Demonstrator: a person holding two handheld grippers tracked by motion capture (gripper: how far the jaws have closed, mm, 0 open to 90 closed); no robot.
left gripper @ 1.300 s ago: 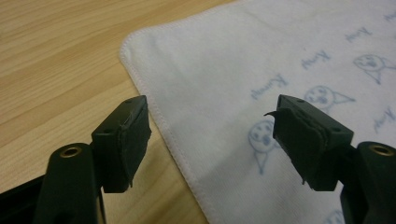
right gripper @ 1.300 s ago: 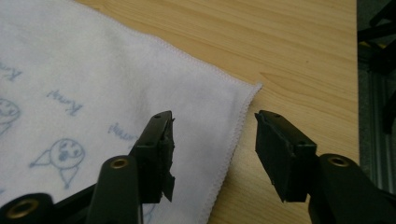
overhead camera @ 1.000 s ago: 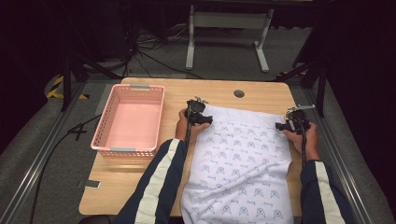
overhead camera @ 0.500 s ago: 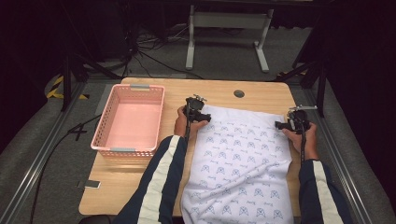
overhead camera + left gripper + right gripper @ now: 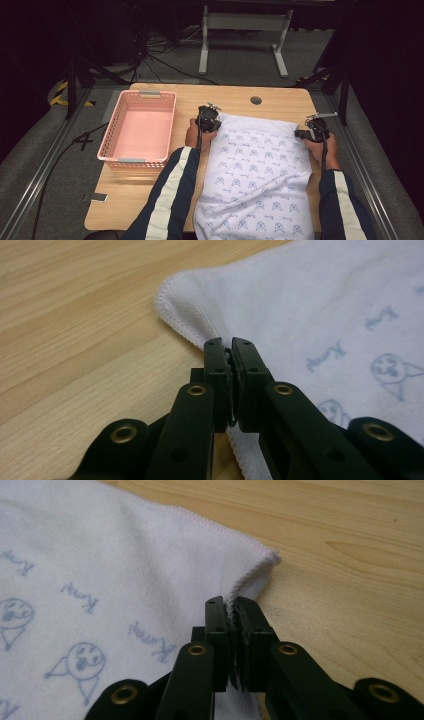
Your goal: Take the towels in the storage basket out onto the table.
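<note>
A white towel [image 5: 257,170] printed with small blue figures lies spread on the wooden table and hangs over its near edge. My left gripper [image 5: 216,123] sits at the towel's far left corner. Its jaws have just closed, and they pinch the stitched hem [image 5: 197,332] beside that corner. My right gripper [image 5: 299,133] is at the far right corner, where its jaws have also just closed on the hem [image 5: 250,572]. Both corners [image 5: 270,556] lie flat on the wood.
A pink slatted basket [image 5: 139,130] stands empty at the left of the table [image 5: 280,102]. A round cable hole [image 5: 256,100] sits near the far edge. Metal rails run along both sides, with a stand and cables on the floor beyond.
Both hands have stayed at the towel's far corners; the left one shifted slightly. The towel lies as before.
</note>
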